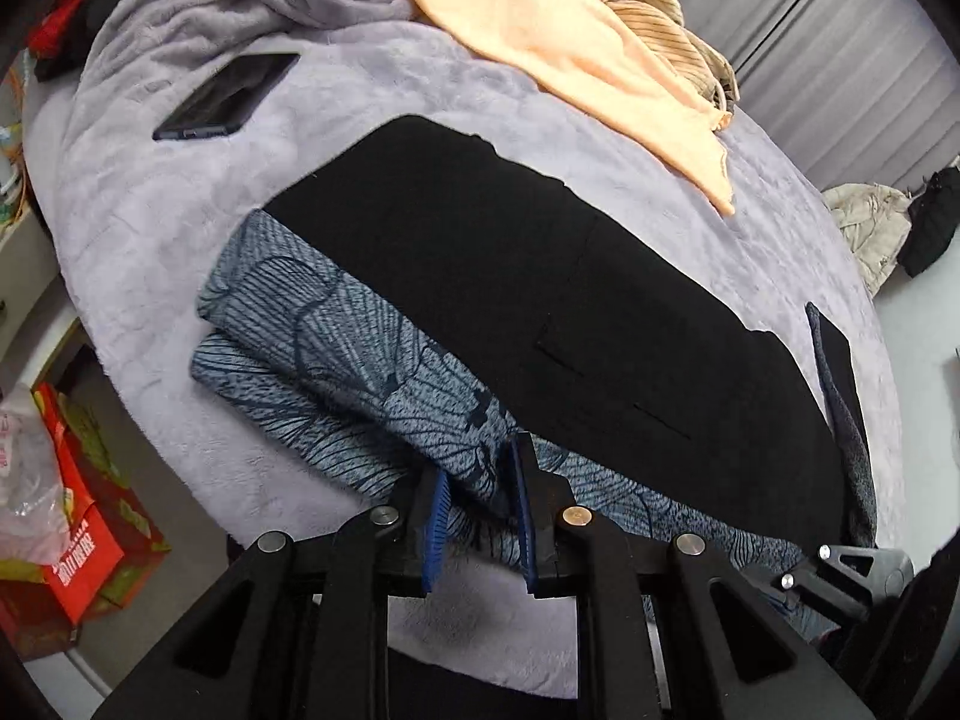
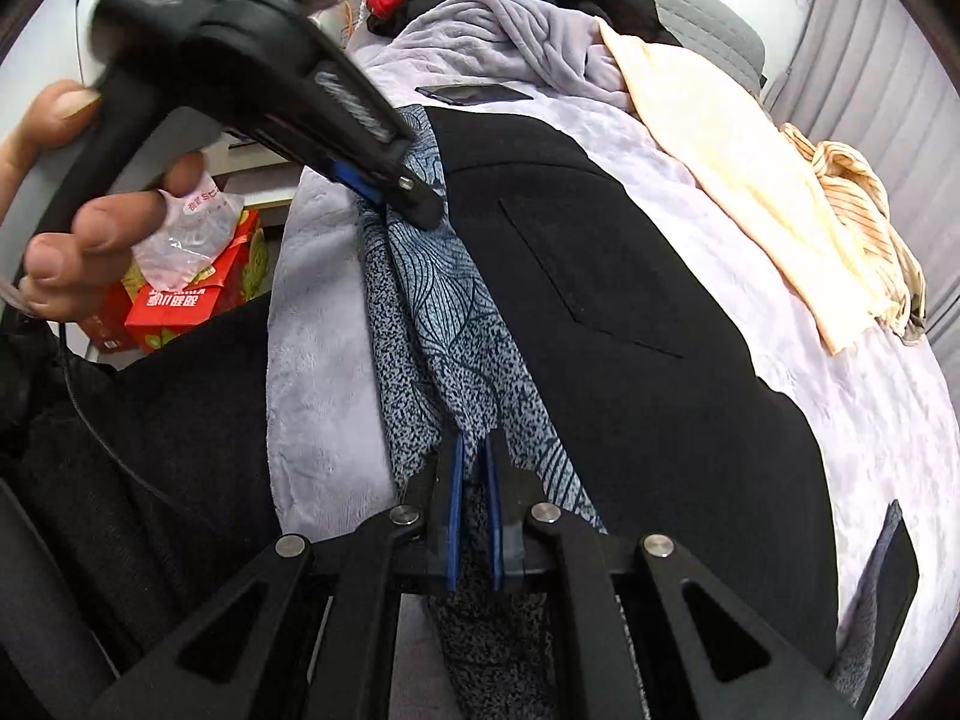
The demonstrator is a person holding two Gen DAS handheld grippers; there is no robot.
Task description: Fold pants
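Black pants [image 1: 510,276] [image 2: 630,300] lie flat on the grey fleece bed cover [image 1: 150,228], with a slit pocket facing up. A blue-grey patterned layer [image 1: 336,324] [image 2: 432,276] runs along their near edge. My left gripper [image 1: 480,468] is shut on this patterned fabric, bunched between its blue pads. In the right wrist view a hand [image 2: 78,240] holds the left gripper [image 2: 420,204], clamped on the same edge farther along. My right gripper [image 2: 474,444] is shut on the patterned fabric at the nearer end. Part of its frame [image 1: 864,570] shows at the lower right of the left wrist view.
A dark phone [image 1: 228,96] [image 2: 474,93] lies on the cover beyond the pants. A peach cloth [image 1: 570,42] [image 2: 738,180] and a striped garment [image 1: 660,18] [image 2: 858,204] lie at the far side. A red box [image 1: 78,540] [image 2: 180,300] stands on the floor beside the bed.
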